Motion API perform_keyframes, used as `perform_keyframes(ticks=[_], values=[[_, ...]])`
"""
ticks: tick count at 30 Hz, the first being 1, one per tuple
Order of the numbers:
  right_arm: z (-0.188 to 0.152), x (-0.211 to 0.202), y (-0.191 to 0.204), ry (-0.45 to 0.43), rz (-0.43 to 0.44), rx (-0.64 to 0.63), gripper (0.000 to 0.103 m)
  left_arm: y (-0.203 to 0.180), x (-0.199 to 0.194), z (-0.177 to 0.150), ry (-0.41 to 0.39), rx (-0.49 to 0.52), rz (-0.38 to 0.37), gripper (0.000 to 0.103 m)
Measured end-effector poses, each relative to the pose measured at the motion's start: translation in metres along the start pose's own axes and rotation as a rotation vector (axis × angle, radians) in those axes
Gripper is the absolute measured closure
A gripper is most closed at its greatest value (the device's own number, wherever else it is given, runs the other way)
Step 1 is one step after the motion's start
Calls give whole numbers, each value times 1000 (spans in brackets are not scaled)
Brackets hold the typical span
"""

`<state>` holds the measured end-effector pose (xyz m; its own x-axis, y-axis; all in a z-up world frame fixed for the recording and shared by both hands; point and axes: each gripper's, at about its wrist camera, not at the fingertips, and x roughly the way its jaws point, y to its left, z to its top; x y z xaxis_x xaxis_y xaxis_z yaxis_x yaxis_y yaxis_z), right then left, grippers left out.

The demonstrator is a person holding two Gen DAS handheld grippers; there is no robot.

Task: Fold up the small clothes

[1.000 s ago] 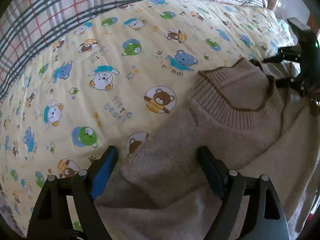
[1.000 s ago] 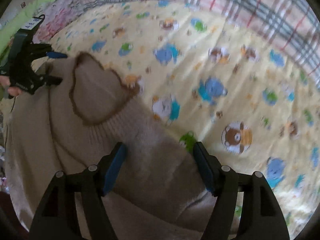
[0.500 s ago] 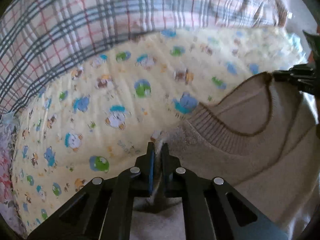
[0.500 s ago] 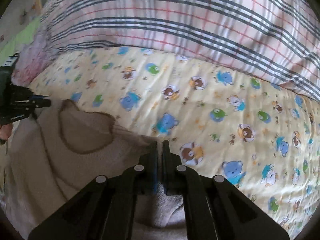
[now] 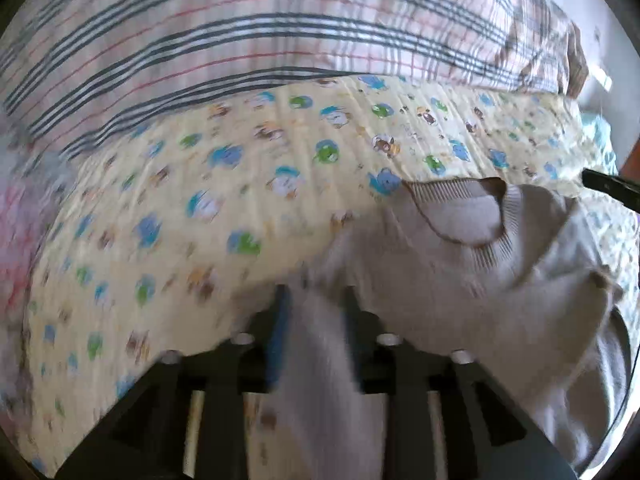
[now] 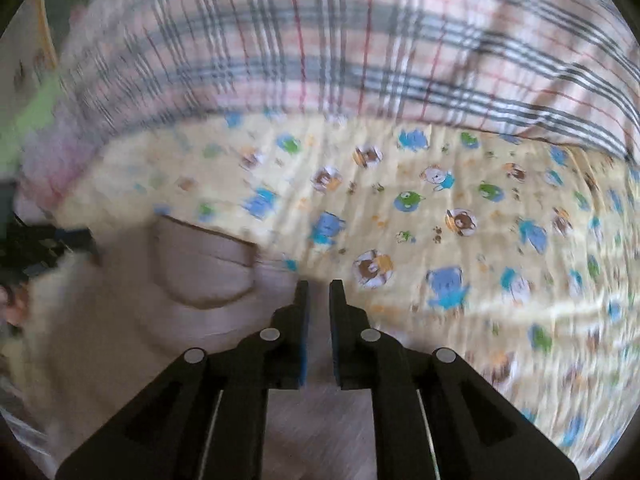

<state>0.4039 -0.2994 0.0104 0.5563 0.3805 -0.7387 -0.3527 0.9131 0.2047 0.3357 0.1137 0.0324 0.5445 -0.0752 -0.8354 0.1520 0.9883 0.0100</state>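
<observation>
A beige knitted sweater [image 5: 472, 292] with a brown-edged collar lies partly lifted off the yellow bear-print sheet [image 5: 224, 216]. My left gripper [image 5: 314, 300] has a thick fold of the sweater's shoulder filling the gap between its fingers; its jaws are opening. My right gripper [image 6: 319, 294] holds the other shoulder of the sweater [image 6: 192, 320] in a narrow gap, and its jaws are opening too. Each gripper shows at the edge of the other's view, the left gripper [image 6: 44, 240] beside the collar. Both views are blurred.
A plaid quilt [image 5: 280, 36] is heaped along the far side of the sheet. Pink bedding [image 5: 24, 224] lies at the left edge. Bare bear-print sheet [image 6: 460, 232] spreads beyond the collar and to the right.
Both grippers closed on the sweater's shoulders, then rose and drew the collar up off the sheet. Since half a second ago both pairs of jaws have parted, the left much more.
</observation>
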Motion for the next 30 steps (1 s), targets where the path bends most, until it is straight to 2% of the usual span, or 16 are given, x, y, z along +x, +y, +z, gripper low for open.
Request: perform_keyframes(ticks=[1,2,4,5,7,15,18,25,28,30], values=[[-7,-13,-1,-16,16,17,81,0,-10,-10,-9,-21,-2,54],[-15,-26,3,-33,31,31,77,0,-22,-22,-20,-44,-11,53],[-34,-51,12,-61,74,45,57,-5,-42,-50,-30,-98,-45,52],[-45,-62,19,-72,87,51,55,-5,-51,-64,-35,-116,-57,52],[-70,-80,30,-83,105,56,55,-6,-70,-100,-34,-166,-64,47],[-166,-125,47,-71,165,160,55,-18,-102,-204,-2,-280,-95,47],[-195,-136,52,-66,190,194,55,-29,-108,-231,13,-290,-111,47],[-247,-157,58,-57,197,232,54,-42,-118,-268,16,-325,-132,46],[-265,-167,56,-66,198,251,48,-45,-122,-284,19,-350,-145,43],[-279,-172,52,-63,192,268,47,-48,-123,-297,31,-362,-163,43]])
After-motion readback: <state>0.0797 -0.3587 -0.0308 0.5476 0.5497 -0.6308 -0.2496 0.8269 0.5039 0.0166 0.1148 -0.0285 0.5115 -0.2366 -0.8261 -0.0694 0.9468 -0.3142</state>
